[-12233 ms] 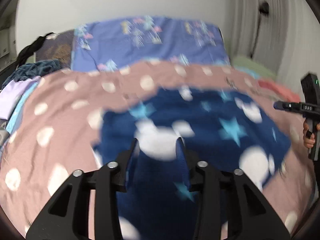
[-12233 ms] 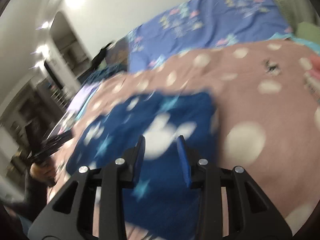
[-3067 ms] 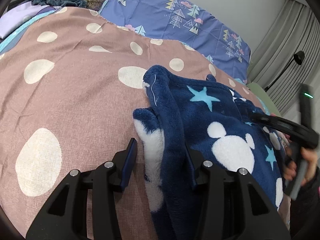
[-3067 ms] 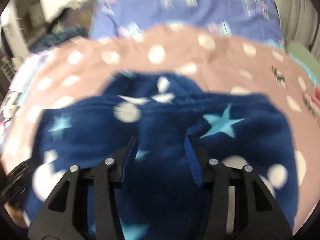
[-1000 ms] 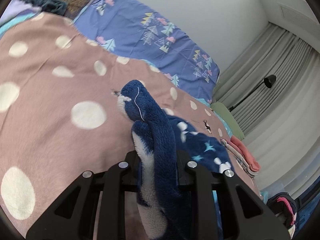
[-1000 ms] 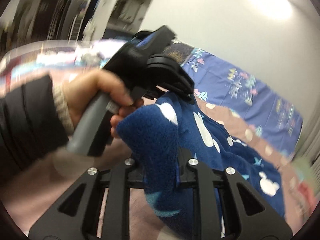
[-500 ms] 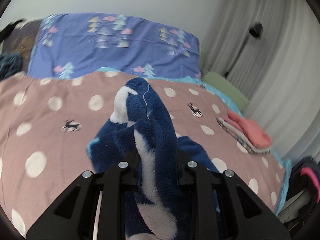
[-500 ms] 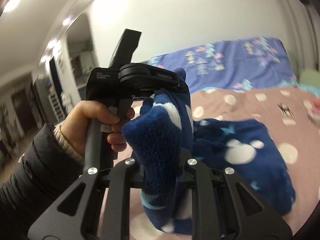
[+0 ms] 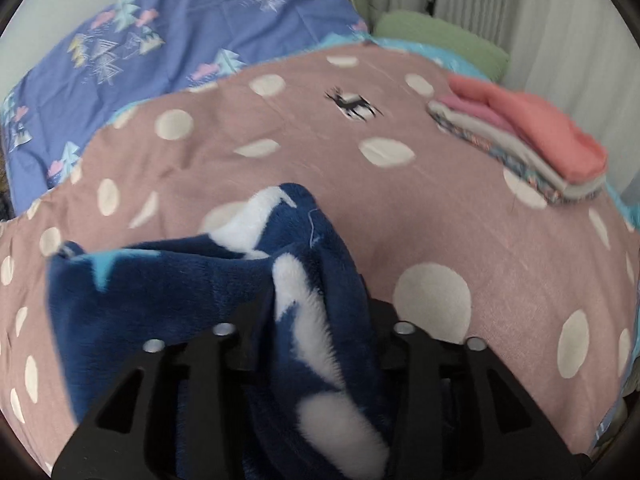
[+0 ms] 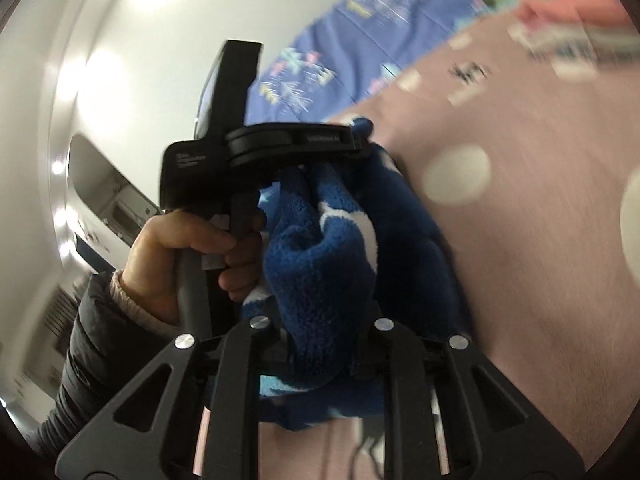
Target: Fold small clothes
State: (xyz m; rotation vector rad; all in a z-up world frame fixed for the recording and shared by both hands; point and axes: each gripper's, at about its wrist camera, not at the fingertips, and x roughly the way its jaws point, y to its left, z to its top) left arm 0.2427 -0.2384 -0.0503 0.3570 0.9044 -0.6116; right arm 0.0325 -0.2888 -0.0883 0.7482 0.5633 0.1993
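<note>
Left gripper point(image 9: 316, 320): fingers clamped on a bunched fold of the fleece garment point(image 9: 168, 292).
Right gripper point(image 10: 320, 344): fingers clamped on another bunch of the same garment.
Fleece garment: navy with white and light-blue shapes; held between both finger pairs, above the dotted bedspread point(image 9: 460, 208).
Left hand point(image 10: 180, 256): grips its handle, left of the right fingers.
Folded stack point(image 9: 528, 140): ahead-right of the left fingers, on the bedspread.

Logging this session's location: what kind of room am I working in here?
Most likely a bedroom. The work surface is a bed with a pink dotted cover, a purple pillow lies at its head, and curtains hang beyond. A stack of folded clothes sits on the bed.
</note>
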